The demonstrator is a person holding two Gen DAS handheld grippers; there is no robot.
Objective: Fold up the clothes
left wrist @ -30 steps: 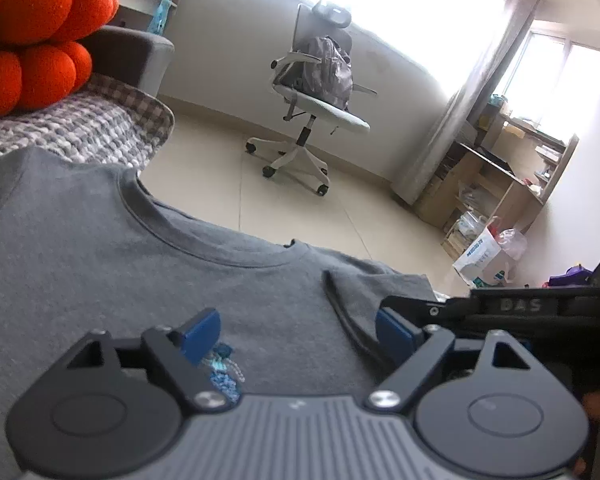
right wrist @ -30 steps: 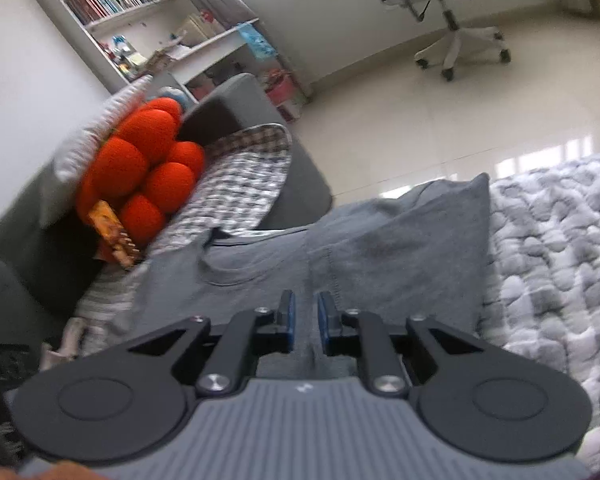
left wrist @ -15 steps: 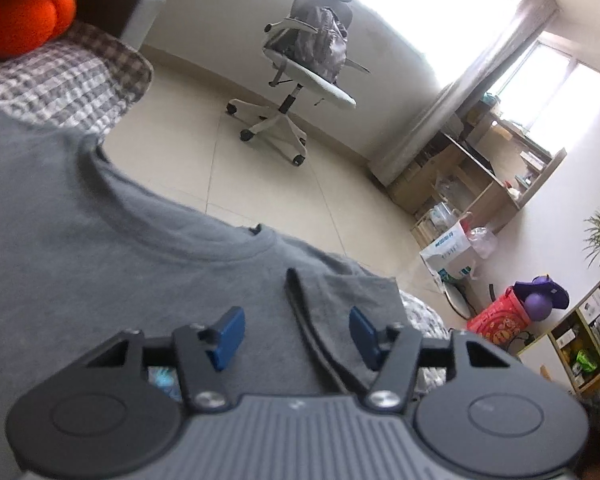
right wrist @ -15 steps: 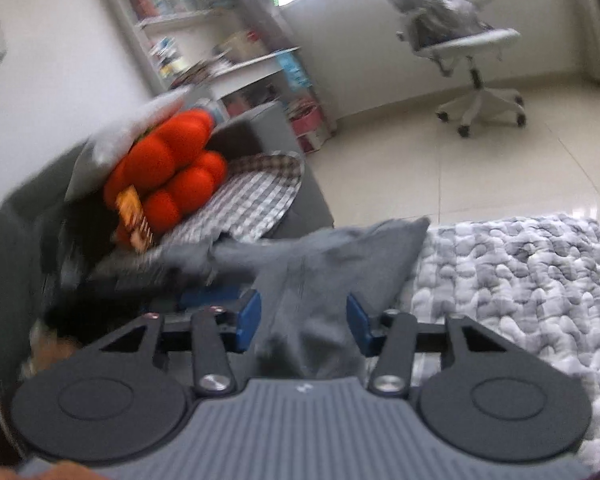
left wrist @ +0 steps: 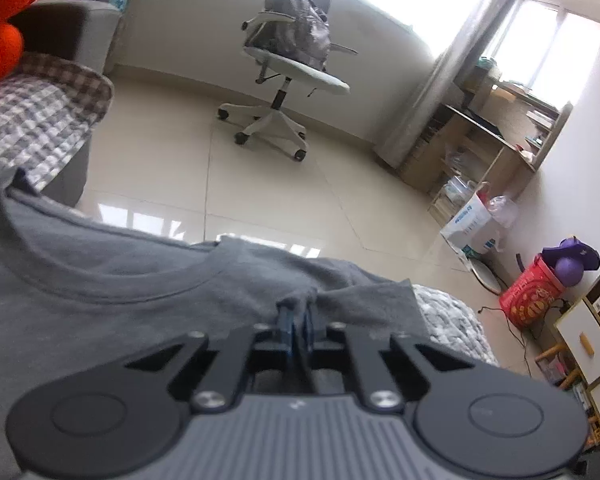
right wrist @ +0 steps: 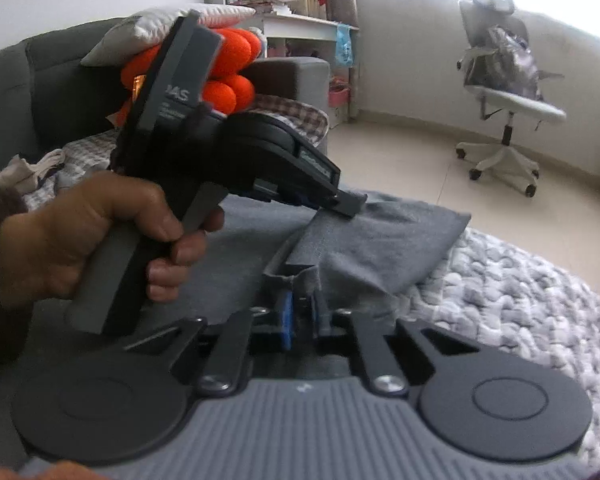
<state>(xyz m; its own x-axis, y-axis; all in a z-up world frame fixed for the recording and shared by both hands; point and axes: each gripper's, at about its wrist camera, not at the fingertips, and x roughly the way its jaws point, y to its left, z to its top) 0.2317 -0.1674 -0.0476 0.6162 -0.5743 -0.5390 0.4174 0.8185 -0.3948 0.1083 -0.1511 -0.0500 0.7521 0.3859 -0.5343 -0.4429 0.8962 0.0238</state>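
Note:
A grey T-shirt (left wrist: pixel 132 280) lies flat, collar to the left in the left wrist view. My left gripper (left wrist: pixel 296 312) has its jaws closing, and a ridge of fabric at the sleeve seam is pinched between the blue pads. In the right wrist view my right gripper (right wrist: pixel 300 300) is also closing, its pads nipping the bunched edge of the shirt's sleeve (right wrist: pixel 380 240). The left gripper (right wrist: pixel 346 204) shows there too, held by a hand (right wrist: pixel 92 232), its tip down on the shirt just beyond mine.
The shirt rests on a grey knitted blanket (right wrist: pixel 520 292). An orange plush (right wrist: pixel 224 80) and a checked cloth (left wrist: pixel 32 120) lie on the sofa at the left. An office chair (left wrist: pixel 288 68) stands on the tiled floor; a red box (left wrist: pixel 530 296) and shelves are at the right.
Both grippers went from open to closed on the shirt's fabric. The left one slid right toward the sleeve seam. The right one rolled upright and came in beside the left.

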